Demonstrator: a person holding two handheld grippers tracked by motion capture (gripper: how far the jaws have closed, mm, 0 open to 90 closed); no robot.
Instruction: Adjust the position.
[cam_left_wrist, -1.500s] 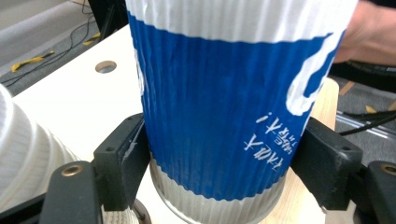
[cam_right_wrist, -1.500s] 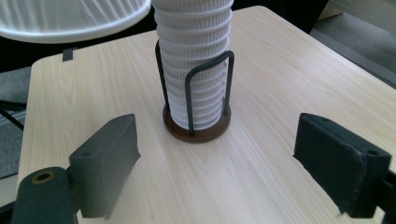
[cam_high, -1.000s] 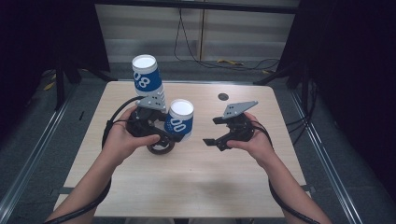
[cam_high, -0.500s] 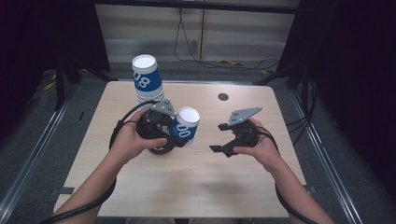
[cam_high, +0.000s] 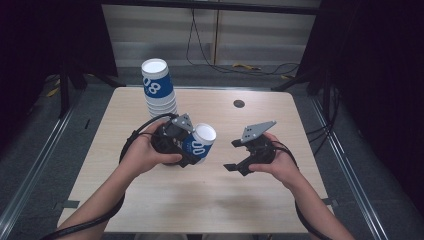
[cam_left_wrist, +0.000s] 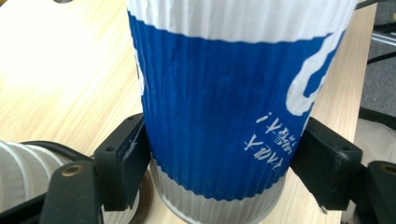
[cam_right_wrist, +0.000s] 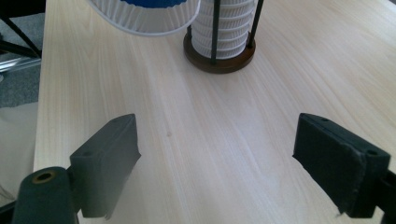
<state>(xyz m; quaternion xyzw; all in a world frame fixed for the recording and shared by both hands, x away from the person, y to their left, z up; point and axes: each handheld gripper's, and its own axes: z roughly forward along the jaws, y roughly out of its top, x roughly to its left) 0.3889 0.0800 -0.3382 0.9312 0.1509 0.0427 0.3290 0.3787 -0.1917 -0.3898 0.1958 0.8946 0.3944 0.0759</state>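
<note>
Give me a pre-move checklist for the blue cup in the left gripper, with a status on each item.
1. Left gripper shut on the blue-and-white ribbed paper cup, fingers pressed on both sides: ok.
2. Cup undamaged at the grip: ok, no crease visible.
3. Cup upright: not ok, it tilts toward the right gripper in the high view.
4. Right gripper open with nothing between its fingers: ok.
5. Light wooden table bare under the right gripper: ok.
6. Tall stack of matching cups standing in its dark round holder, apart from the held cup: ok.
</note>
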